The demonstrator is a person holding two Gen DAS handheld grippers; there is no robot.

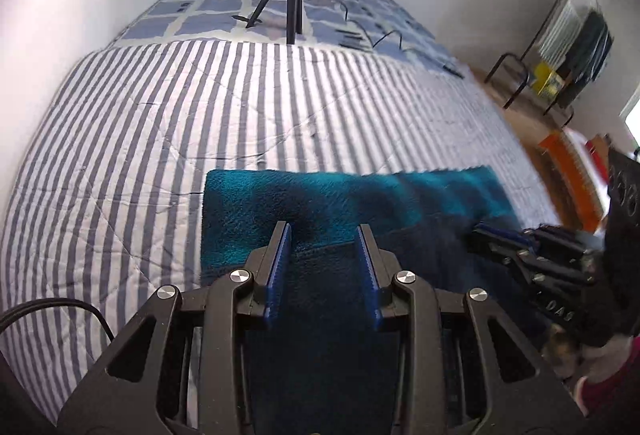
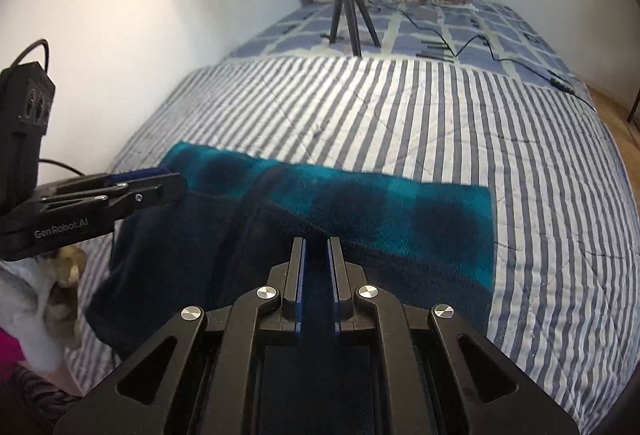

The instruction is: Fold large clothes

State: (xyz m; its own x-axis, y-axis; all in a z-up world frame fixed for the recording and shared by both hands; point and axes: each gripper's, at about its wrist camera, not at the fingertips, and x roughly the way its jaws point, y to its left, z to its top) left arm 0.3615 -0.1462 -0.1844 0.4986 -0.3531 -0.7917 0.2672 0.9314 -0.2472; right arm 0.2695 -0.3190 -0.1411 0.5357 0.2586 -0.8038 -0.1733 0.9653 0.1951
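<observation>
fleece (image 1: 320, 195) lies beneath left tool (image 1: 325, 231), parted; right tool (image 2: 318, 245) clamps its fold.

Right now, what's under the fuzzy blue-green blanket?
The striped quilt lies under the fuzzy blue-green blanket, showing all around it. Whatever sits directly beneath the blanket's folded layers is covered and can't be seen.

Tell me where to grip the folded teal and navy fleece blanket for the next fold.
Take the folded teal and navy fleece blanket at its right-hand end, coming low from the right over the striped quilt. That short edge lies flat, straight and clear of both grippers, so fingers could probably slide under all layers there.
</observation>
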